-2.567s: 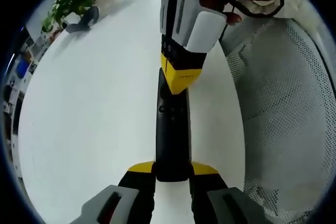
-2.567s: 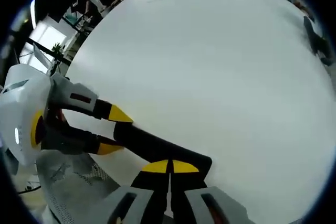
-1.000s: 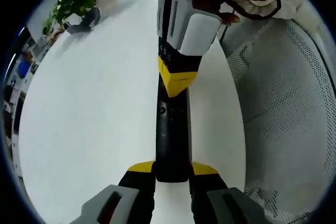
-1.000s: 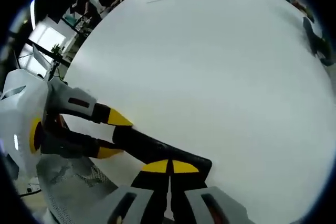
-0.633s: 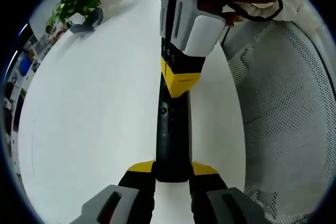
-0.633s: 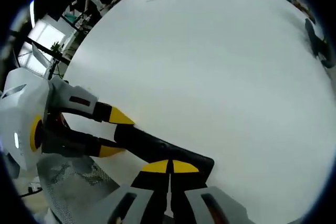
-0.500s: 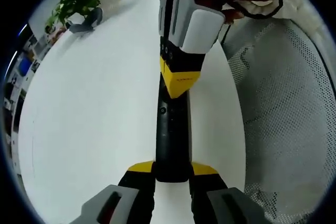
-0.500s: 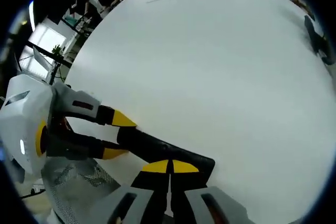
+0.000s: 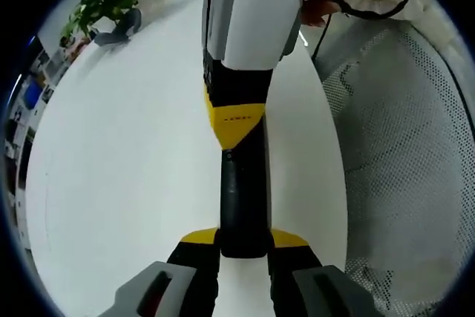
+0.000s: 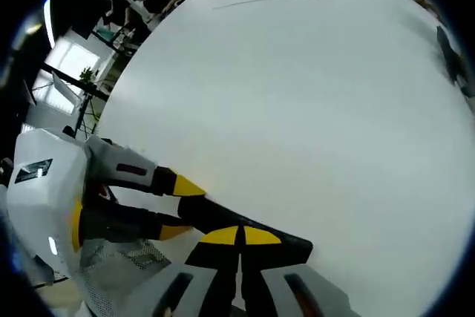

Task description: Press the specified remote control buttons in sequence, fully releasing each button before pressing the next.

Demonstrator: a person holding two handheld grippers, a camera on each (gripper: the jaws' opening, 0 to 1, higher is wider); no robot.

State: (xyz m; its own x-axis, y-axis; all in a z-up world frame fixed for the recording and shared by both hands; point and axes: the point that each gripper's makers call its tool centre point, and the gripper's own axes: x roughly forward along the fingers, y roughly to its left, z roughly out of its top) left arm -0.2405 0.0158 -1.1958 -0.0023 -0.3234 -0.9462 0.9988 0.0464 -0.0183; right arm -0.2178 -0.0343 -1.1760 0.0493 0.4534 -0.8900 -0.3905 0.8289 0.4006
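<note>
A long black remote [image 9: 243, 198] lies lengthwise over the white table [image 9: 126, 161]. My left gripper [image 9: 243, 237] is shut on its near end, one yellow tip on each side. From the top of the left gripper view comes my right gripper [image 9: 234, 135], jaws shut and empty, with its yellow tip down on the remote's upper face at about mid-length. In the right gripper view, my right gripper [image 10: 239, 235] sits shut on top of the remote [image 10: 217, 215], and the left gripper [image 10: 180, 207] clamps the remote from the left. The buttons are hidden under the tip.
A white mesh chair [image 9: 401, 168] stands close along the table's right edge. At the far end of the table are a green plant [image 9: 96, 7] and a grey object [image 9: 119, 29]. A dark object [image 10: 454, 61] lies near the far right.
My right gripper has slid along the remote toward the left gripper and now covers the small round button that showed before. The left gripper still holds the remote in the same place.
</note>
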